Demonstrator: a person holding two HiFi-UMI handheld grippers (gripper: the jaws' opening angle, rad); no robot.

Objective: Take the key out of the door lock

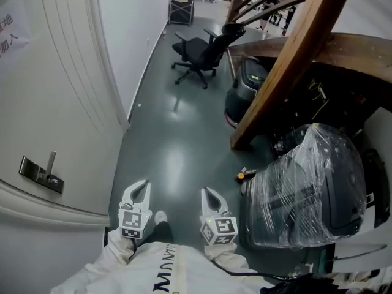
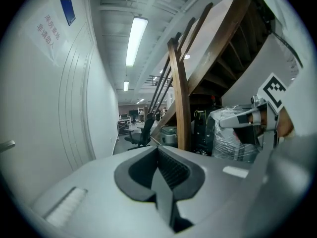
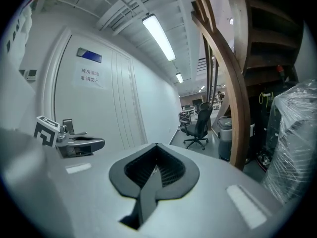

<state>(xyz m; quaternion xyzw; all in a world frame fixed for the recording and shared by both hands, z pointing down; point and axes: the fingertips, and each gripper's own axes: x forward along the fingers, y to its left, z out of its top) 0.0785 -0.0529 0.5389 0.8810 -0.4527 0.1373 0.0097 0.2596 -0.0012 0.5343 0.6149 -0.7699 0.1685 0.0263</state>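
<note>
**Corridor by the white door: lock lies off to the left of both grippers**

Grey-green flooring (image 1: 177, 158) is seen running away from the person between a white door (image 1: 55, 90) on the left and a wooden staircase (image 1: 288, 60) on the right. A black office chair (image 1: 199, 57) stands farther along, and a machine wrapped in clear film (image 1: 306, 188) sits under the stairs.

The left gripper (image 1: 141, 188) and the right gripper (image 1: 209, 196) are held side by side, low and close to the body, both pointed along the corridor rather than at the door. In each gripper view the jaws are shown pressed together with nothing between them, so both are closed and empty.

The lock plate (image 1: 41, 175) is fixed to the door face, with a lever standing up from it. The key is presumably set in this plate, but at this size it cannot be picked out with certainty.

The coming move is judged to turn on one relation. The lock lies well apart from the grippers, to their left and slightly ahead, with the left gripper clearly the nearer. A key there would be expected to stick out of the door face, across the line along which the grippers now point. The chosen gripper would therefore have to be turned towards the door and opened before any grasp. Nothing of the task is done yet.
</note>
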